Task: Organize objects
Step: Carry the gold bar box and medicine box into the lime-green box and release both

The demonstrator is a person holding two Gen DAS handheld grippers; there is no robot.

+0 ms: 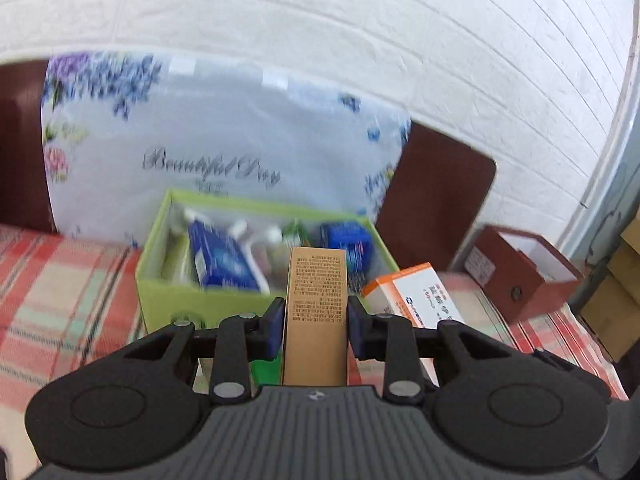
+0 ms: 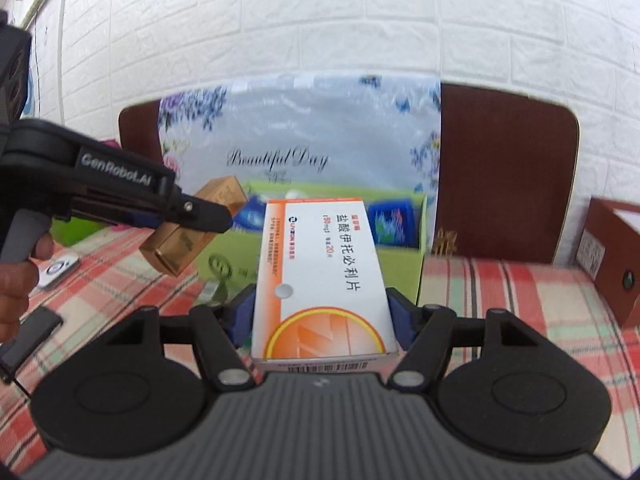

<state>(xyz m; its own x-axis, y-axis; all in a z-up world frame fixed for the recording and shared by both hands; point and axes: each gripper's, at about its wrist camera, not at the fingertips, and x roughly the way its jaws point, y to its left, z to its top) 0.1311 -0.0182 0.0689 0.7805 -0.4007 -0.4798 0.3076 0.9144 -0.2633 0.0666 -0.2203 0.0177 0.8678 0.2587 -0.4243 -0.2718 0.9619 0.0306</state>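
Observation:
My left gripper [image 1: 316, 312] is shut on a slim golden-brown carton [image 1: 316, 280], lifted off the cloth in front of the green box [image 1: 200, 300]. In the right wrist view the same carton [image 2: 188, 240] hangs tilted in the left gripper [image 2: 216, 220] at the left. My right gripper [image 2: 322, 304] is shut on a white and orange medicine box [image 2: 320, 264], held flat above the cloth just before the green box [image 2: 400, 268]. That medicine box [image 1: 416, 292] also shows at the right of the left wrist view. Blue packets [image 1: 224, 256] and white items lie inside the green box.
A red plaid cloth [image 2: 500, 292] covers the surface. A floral "Beautiful Day" board [image 1: 224, 140] leans on a brown headboard [image 2: 500, 172] and white brick wall. A brown open box [image 1: 524, 272] stands at the right. A small white device [image 2: 58, 270] and dark flat object [image 2: 28, 340] lie left, near a hand [image 2: 16, 284].

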